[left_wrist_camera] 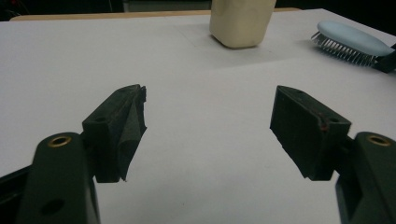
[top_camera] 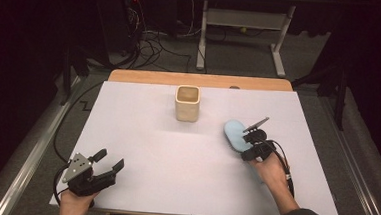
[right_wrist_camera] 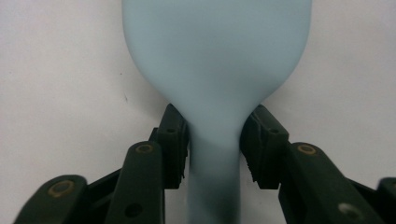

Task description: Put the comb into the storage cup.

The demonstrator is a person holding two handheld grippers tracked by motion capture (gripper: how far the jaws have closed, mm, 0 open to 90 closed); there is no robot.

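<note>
Broadly, a wide white rectangular tabletop (top_camera: 175, 161) spans the high view, with a strip of pale wood (top_camera: 200, 80) along its far edge. Near that far edge, at the middle, stands a cream squarish ceramic cup (top_camera: 187, 103), upright and open at the top. Well to its right lies a pale blue plastic hairbrush (top_camera: 236, 134), bristles down on the tabletop. The right gripper (right_wrist_camera: 215, 140) has its jaws at either side of the brush's narrow neck, where head meets handle, the pads pressing on it. The left gripper (top_camera: 109, 161) sits at the near left corner, well apart from both things, its jaws standing apart with bare tabletop between them.
</note>
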